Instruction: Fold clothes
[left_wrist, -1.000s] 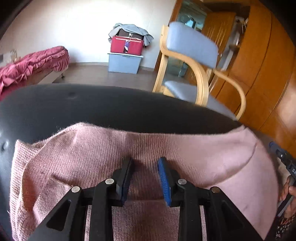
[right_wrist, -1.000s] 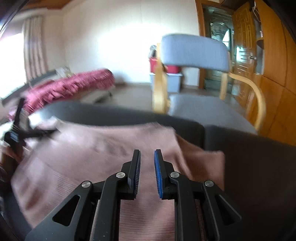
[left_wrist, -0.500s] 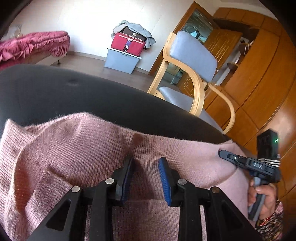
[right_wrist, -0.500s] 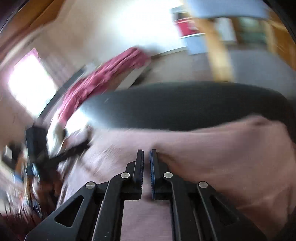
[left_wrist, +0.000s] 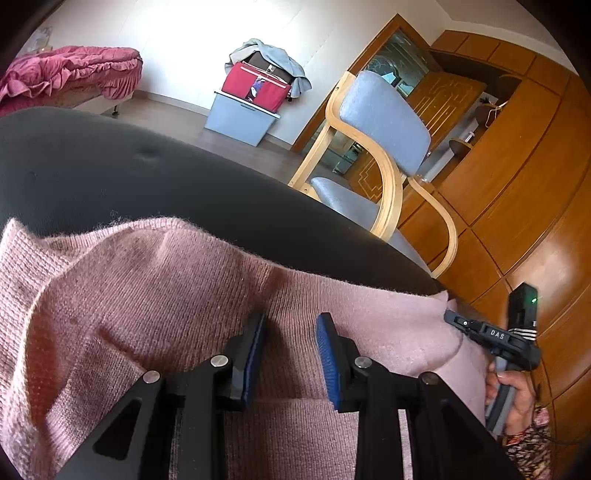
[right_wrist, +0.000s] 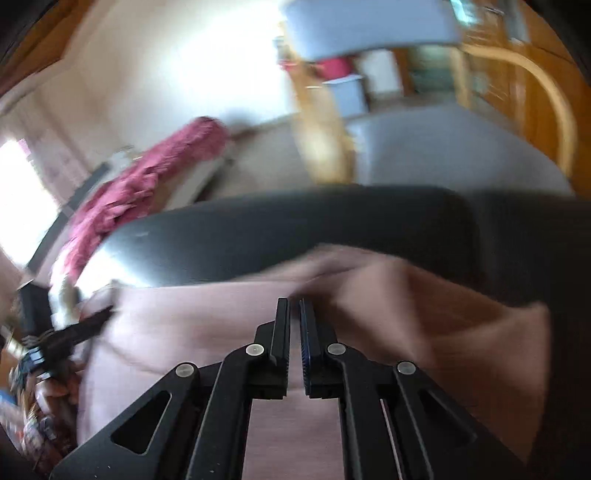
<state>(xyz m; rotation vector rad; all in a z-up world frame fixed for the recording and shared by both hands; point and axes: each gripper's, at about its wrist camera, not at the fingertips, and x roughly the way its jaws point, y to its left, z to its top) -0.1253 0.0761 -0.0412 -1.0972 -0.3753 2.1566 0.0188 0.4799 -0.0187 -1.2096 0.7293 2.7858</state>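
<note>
Left gripper jaws parted, angled down; right gripper jaws closed

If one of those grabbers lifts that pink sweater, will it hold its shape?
Probably not. The pink sweater is soft knit, already creased and folded on the dark surface, so it should droop. Its fuzzy surface likely grips rather than slips.
</note>
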